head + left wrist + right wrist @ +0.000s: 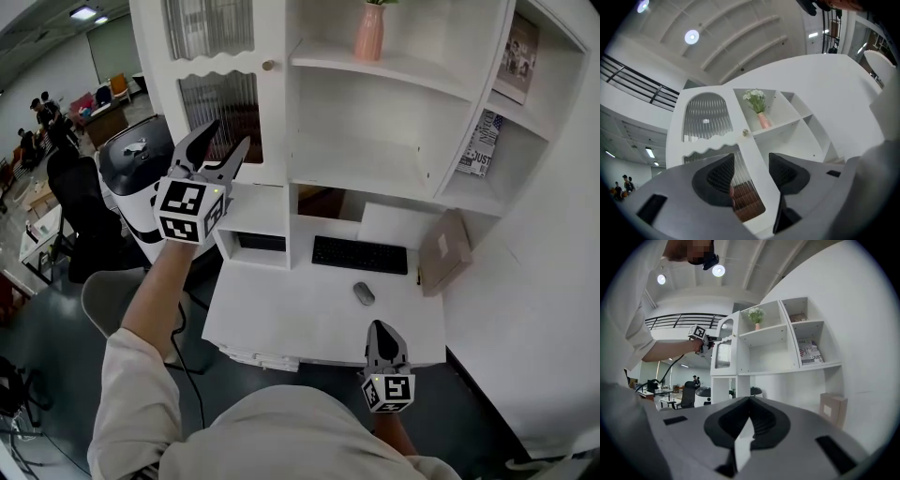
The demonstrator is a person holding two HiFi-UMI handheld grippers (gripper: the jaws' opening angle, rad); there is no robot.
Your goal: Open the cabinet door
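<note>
The white cabinet's door (228,94) has ribbed glass panes and a small round knob (268,65) on its right edge, and it stands shut. My left gripper (230,133) is raised in front of the door's lower pane, below and left of the knob, touching nothing. In the left gripper view its jaws (751,169) stand open and empty, with the knob (746,132) above the gap. My right gripper (381,328) hangs low at the desk's near edge, shut and empty; its jaws (750,400) meet at the tips.
Open shelves to the right of the door hold a pink vase (369,31) and magazines (479,143). On the white desk (281,319) lie a keyboard (359,254), a mouse (364,293) and a cardboard box (443,251). A black-topped bin (136,155) and an office chair (80,211) stand left.
</note>
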